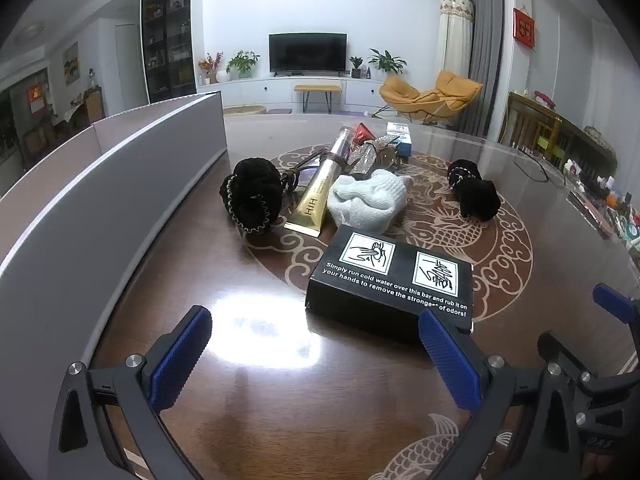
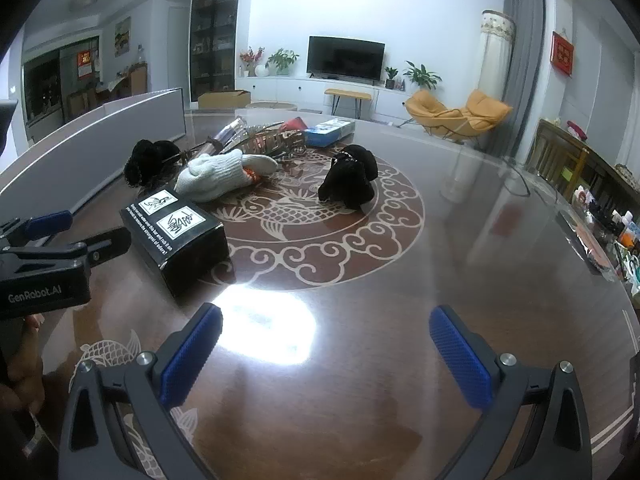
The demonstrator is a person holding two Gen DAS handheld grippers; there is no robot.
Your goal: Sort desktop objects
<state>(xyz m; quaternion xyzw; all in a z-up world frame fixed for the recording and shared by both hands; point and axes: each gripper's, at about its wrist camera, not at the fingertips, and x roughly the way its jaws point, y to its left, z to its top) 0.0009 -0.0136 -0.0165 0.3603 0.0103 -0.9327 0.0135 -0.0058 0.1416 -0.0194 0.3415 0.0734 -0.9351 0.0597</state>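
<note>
A black box with white printed text lies on the brown table, just beyond my open left gripper. Behind it sit a white knit glove, a gold tube, a black scrunchie on the left and a second black scrunchie on the right. My right gripper is open over bare table, nothing between its fingers. From the right wrist view the black box is at left, the glove behind it, one scrunchie ahead.
A grey divider panel runs along the table's left side. At the far end lie a shiny foil item, a red packet and a blue-white box. Small bottles crowd the right edge. A hand holds the left gripper's handle.
</note>
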